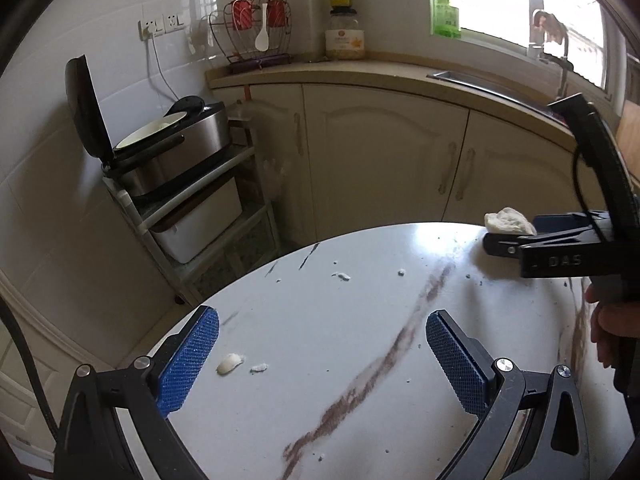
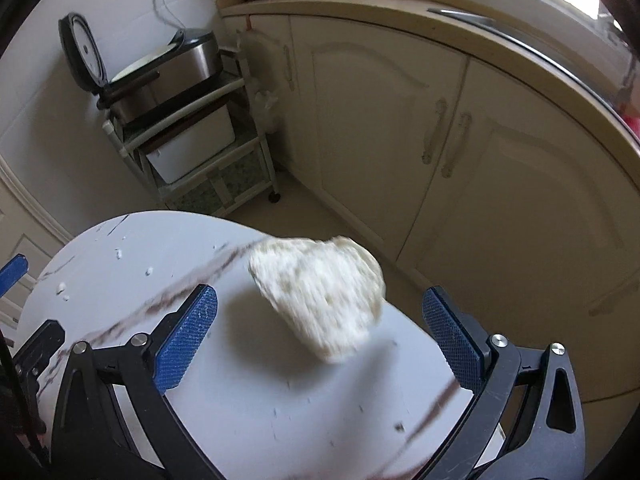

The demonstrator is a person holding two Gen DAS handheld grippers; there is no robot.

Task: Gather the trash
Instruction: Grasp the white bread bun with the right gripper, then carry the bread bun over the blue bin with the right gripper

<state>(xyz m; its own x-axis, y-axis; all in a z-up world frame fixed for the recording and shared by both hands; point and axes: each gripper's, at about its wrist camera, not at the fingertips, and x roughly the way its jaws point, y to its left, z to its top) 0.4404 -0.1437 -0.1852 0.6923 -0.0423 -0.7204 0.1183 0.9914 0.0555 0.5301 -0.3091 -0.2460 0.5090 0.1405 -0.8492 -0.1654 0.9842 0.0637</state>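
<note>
A crumpled white tissue wad [image 2: 320, 296] lies near the far edge of the round white marble table [image 2: 248, 400], between the spread fingers of my right gripper [image 2: 320, 320], which is open and not touching it. The wad [image 1: 508, 222] and the right gripper [image 1: 532, 240] also show in the left wrist view at the right. My left gripper [image 1: 322, 344] is open and empty over the table [image 1: 360, 320]. A small white scrap [image 1: 230, 363] lies by its left finger, with smaller crumbs [image 1: 342, 276] further out.
A rice cooker with its lid up [image 1: 160, 148] sits on a wheeled rack [image 1: 208, 216] at the left. Cream cabinets [image 1: 380, 160] and a counter with a sink [image 1: 480, 82] run behind the table. The floor lies beyond the table edge.
</note>
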